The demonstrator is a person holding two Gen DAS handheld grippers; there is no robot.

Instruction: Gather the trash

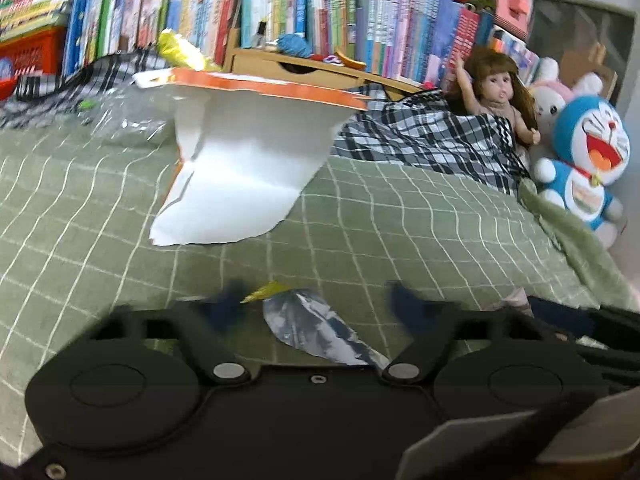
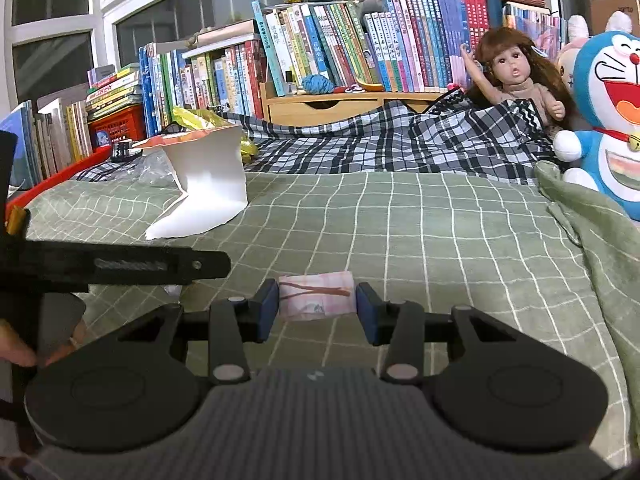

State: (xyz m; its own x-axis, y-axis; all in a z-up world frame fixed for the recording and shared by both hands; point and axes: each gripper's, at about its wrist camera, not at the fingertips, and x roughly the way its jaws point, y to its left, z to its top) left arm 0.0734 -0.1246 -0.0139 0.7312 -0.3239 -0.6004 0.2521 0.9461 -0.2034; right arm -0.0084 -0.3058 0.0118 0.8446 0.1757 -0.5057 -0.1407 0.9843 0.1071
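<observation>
In the left wrist view a crumpled silver foil wrapper [image 1: 316,330] with a gold tip lies on the green checked bed cover [image 1: 400,220]. My left gripper [image 1: 316,302] is open around it, and its blue fingertips [image 1: 404,306] are blurred. Further back a torn white paper bag [image 1: 240,160] with an orange rim stands on the bed. In the right wrist view my right gripper [image 2: 316,308] holds a small pink tissue packet [image 2: 316,296] low over the cover, a blue pad against each end. The same white bag [image 2: 208,184] sits at the left.
A yellow wrapper [image 1: 180,50] and clear plastic [image 1: 132,120] lie behind the bag. A plaid cloth [image 2: 380,148], a doll [image 2: 516,76] and a blue plush [image 2: 608,120] line the back right, before rows of books [image 2: 360,40]. The left tool's black arm [image 2: 120,266] crosses the right view.
</observation>
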